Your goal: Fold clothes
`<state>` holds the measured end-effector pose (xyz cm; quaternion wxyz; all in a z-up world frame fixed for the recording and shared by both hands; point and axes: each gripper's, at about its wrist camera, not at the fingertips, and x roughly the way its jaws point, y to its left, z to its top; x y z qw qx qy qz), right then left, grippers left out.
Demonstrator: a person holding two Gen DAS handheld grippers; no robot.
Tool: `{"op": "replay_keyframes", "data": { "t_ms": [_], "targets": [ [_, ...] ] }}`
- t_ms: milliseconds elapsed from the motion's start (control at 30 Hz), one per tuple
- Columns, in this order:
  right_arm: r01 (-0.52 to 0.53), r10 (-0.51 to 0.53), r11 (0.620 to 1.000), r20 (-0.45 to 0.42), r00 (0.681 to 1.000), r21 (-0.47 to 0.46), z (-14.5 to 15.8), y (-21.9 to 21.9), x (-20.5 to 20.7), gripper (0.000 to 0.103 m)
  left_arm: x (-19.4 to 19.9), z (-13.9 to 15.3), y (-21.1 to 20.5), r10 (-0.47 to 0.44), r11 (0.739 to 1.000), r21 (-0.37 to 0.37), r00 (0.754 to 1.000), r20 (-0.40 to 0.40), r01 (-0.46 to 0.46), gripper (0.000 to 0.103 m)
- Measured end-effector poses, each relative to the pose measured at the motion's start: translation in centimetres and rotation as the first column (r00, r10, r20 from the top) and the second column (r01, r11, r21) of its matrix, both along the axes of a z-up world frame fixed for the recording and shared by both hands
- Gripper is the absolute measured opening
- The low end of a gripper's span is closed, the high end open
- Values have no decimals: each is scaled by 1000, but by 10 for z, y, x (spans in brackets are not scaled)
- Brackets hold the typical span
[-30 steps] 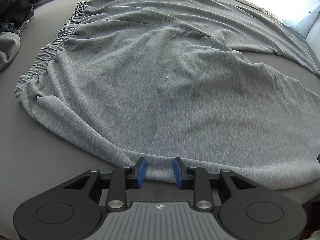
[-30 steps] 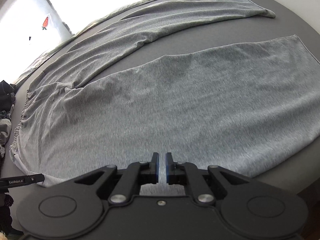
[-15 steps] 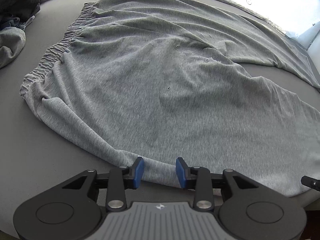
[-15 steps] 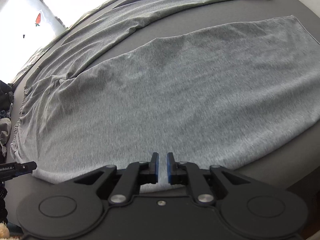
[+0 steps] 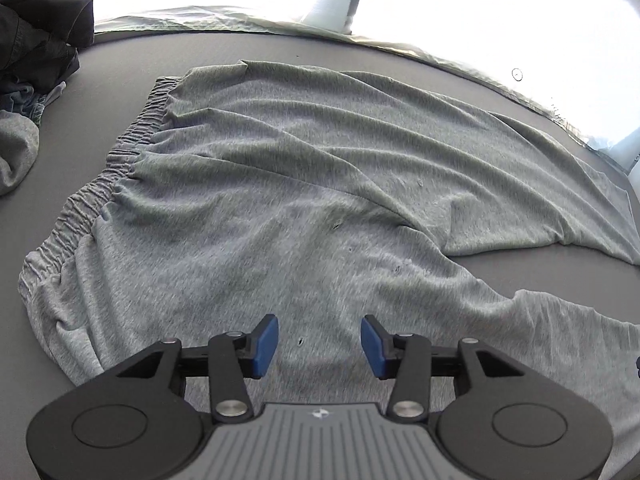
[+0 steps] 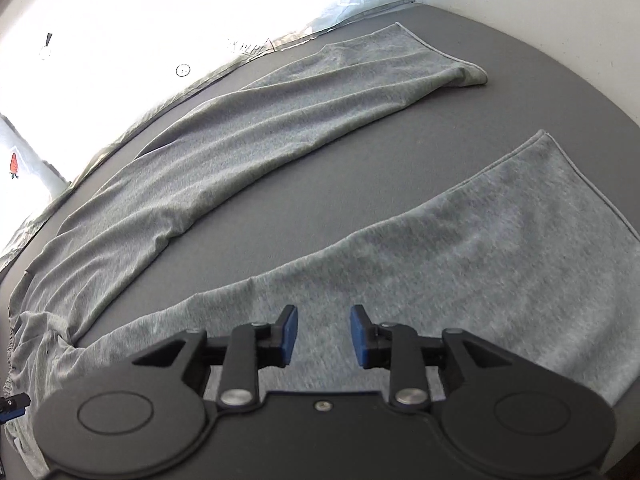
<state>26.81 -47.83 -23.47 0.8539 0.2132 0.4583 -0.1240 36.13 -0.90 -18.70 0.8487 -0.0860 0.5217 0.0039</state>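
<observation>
Grey jersey trousers (image 5: 304, 208) lie spread flat on a dark grey surface (image 5: 120, 72), elastic waistband (image 5: 100, 184) at the left. In the right wrist view the two legs run apart, the far leg (image 6: 256, 132) and the near leg (image 6: 460, 264). My left gripper (image 5: 319, 342) hovers over the seat area, jaws opening, nothing pinched between the blue pads. Above the near leg my right gripper (image 6: 323, 334) has its jaws opening too, with only cloth below them.
A heap of dark and grey clothes (image 5: 36, 64) sits at the far left. A bright window and pale sheet edge (image 5: 360, 36) line the back. A white wall (image 6: 560, 20) bounds the right side.
Both grippers let go of the near hem and moved inward over the trousers, their jaws spreading wider. The right gripper was shut on the hem a second ago.
</observation>
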Motion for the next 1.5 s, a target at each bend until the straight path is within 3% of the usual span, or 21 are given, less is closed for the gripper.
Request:
{"op": "replay_keyframes", "data": {
  "t_ms": [167,467,567,767,833,867,967,1067,1233,1267,1300,1367,1433,1500],
  "targets": [
    [21,-14,994,67,998,-107,2,-56,70,32,71,-6,-24,61,998,5,998,-7,-61,49],
    [49,-13,969,150,989,-241,-34,-197,237,29,206,-36,-50,160,976,151,987,-28,-154,50],
    [62,-18,968,178,984,-243,-47,-229,287,44,231,-40,-51,172,970,175,985,-10,-168,54],
    [17,38,949,166,985,-316,-76,-252,346,50,259,-42,-47,224,957,185,975,7,-221,61],
    [-25,84,945,169,982,-328,-75,-251,352,22,265,-43,-48,237,954,188,972,12,-235,61],
    [-43,103,942,166,981,-332,-74,-250,354,1,266,-43,-50,238,952,194,971,16,-237,61],
    [-47,118,913,153,981,-406,-71,-247,358,1,269,-44,-53,241,948,210,970,26,-241,61],
    [4,64,903,145,987,-430,-70,-261,362,1,268,-45,-51,247,947,202,968,29,-248,63],
    [55,-1,925,141,990,-376,-65,-283,362,2,270,-44,-44,267,949,168,963,25,-268,67],
    [52,-2,920,128,992,-388,-63,-281,363,10,270,-44,-45,262,949,173,965,26,-262,67],
    [55,-8,908,116,993,-416,-59,-278,362,25,271,-42,-46,254,950,179,967,26,-255,66],
    [91,-34,882,129,991,-462,-43,-271,352,38,269,-37,-48,241,953,184,970,26,-242,66],
    [138,-61,888,184,981,-439,-20,-266,329,41,257,-26,-49,226,961,154,973,54,-231,66],
    [168,-76,899,235,969,-404,3,-255,301,55,240,-15,-49,210,968,126,975,72,-218,66]
  ]
}}
